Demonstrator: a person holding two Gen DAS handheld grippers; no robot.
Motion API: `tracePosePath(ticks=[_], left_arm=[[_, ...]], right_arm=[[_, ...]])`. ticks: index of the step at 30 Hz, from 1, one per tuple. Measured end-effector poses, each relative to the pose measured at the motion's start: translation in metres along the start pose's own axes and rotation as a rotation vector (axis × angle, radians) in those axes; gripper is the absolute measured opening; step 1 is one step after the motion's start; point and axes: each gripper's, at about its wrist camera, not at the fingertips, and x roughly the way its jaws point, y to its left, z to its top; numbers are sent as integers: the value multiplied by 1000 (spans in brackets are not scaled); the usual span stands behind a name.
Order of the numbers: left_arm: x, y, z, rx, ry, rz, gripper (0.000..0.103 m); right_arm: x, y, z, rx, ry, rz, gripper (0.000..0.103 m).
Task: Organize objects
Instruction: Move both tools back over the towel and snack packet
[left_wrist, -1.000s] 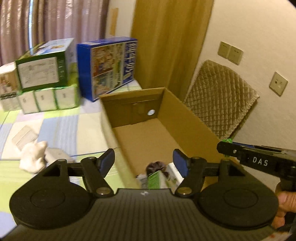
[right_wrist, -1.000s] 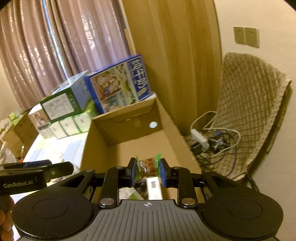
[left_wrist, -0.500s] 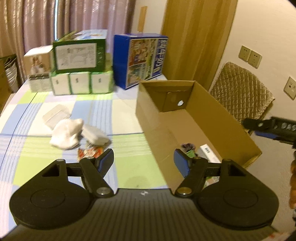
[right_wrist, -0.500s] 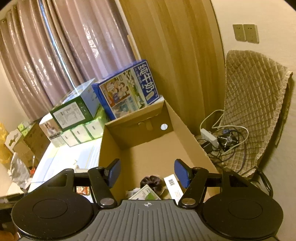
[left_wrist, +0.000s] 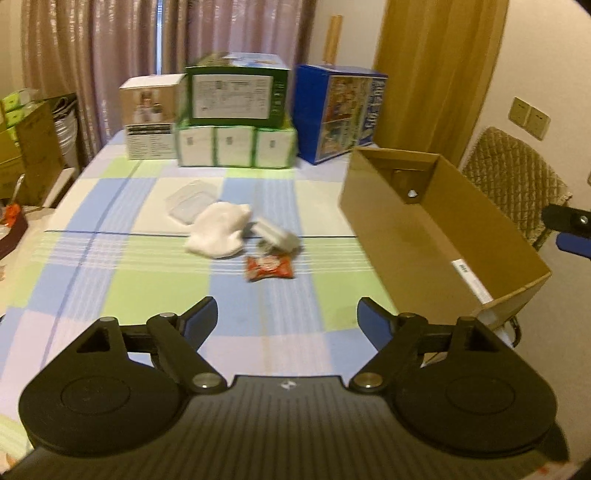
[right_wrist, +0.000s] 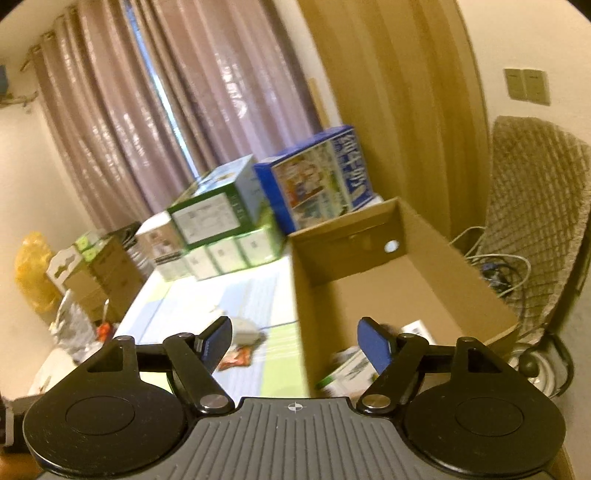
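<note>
Cardboard box (left_wrist: 436, 236) sits at the right edge of the table (left_wrist: 110, 258), open top, a few packets already on its floor at the near end: a white label strip shows in the left wrist view, a green-white packet (right_wrist: 347, 373) in the right. Left gripper (left_wrist: 286, 317) hangs over the near edge of the checked cloth, jaws wide apart, nothing between them. Right gripper (right_wrist: 293, 341) is above the box's near left corner, jaws also spread and empty. Still out on the cloth, mid-table: red snack packet (left_wrist: 269, 267), closest to the left gripper; a grey-white blocky item (left_wrist: 275, 236) just behind it, touching or nearly so; a white crumpled cloth (left_wrist: 218, 230) just beside that; a clear plastic lid (left_wrist: 188, 203) further back. Stacked cartons (left_wrist: 236, 114) along the far edge look like background, not targets. Likely next pick is the red packet. Risks: flat foil wrapper, so fingers may skate over it or pinch the tablecloth; the grey item sits so close that a wide approach could knock it; both views are blurred, so alignment is uncertain.
</note>
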Motion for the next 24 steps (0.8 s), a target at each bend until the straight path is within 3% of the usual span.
tracePosePath(ticks=[15,24], left_arm=[[-25,60,-14,-68,-11,89,97],[-24,76,-17,-87,-11,110,101]], right_arm=[[19,72,-31,-95,71,82,83],[29,87,-39,-117,83,91,89]])
